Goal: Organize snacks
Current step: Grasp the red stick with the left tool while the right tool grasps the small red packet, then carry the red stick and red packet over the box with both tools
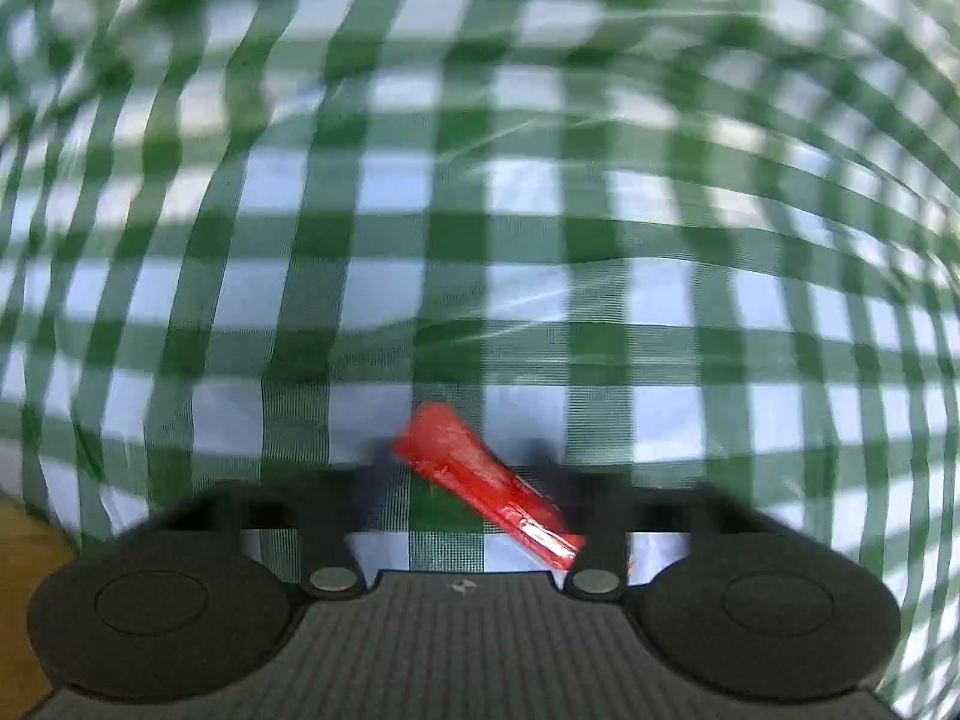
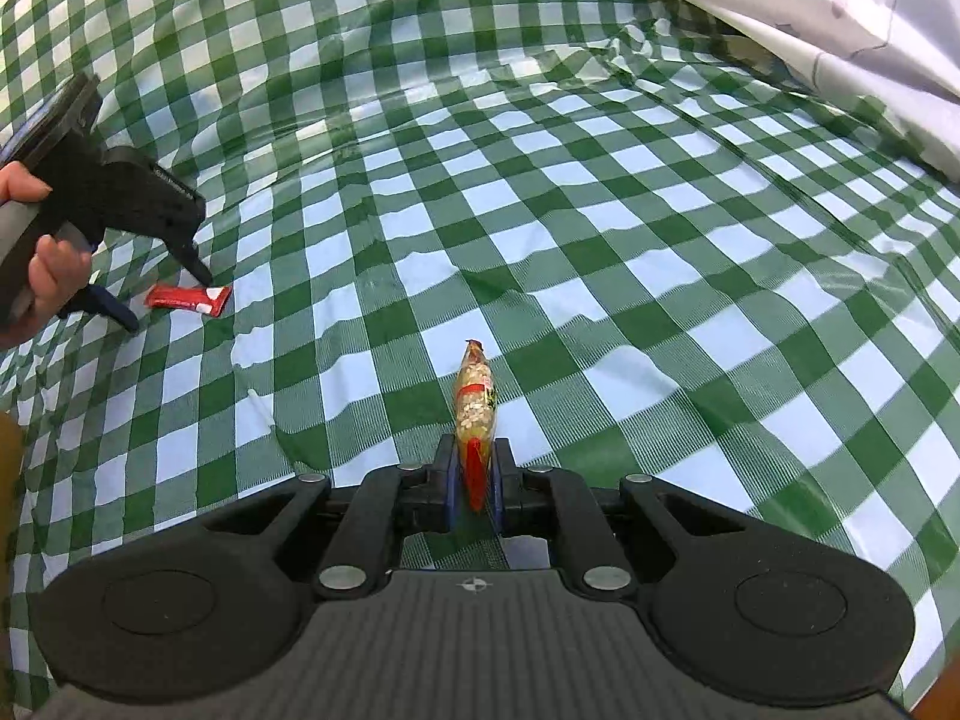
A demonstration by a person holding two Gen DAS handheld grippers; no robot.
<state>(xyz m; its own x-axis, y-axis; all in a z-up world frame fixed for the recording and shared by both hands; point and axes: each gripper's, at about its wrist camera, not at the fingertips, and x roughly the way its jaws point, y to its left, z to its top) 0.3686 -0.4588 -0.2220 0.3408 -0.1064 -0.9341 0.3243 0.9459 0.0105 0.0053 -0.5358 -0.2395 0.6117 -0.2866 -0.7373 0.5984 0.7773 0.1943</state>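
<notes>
In the left wrist view, which is motion-blurred, a red snack packet (image 1: 480, 480) lies on the green checked cloth between the spread fingers of my left gripper (image 1: 462, 468). The right wrist view shows the same red packet (image 2: 189, 300) flat on the cloth, with the left gripper (image 2: 168, 297) open just above it, one finger on each side. My right gripper (image 2: 477, 468) is shut on a clear packet of nuts with a red end (image 2: 476, 402), held upright on edge above the cloth.
The green and white checked tablecloth (image 2: 540, 210) covers the whole surface, with wrinkles. A white plastic bag (image 2: 840, 18) lies at the far right. A brown edge (image 1: 24, 570) shows at the lower left.
</notes>
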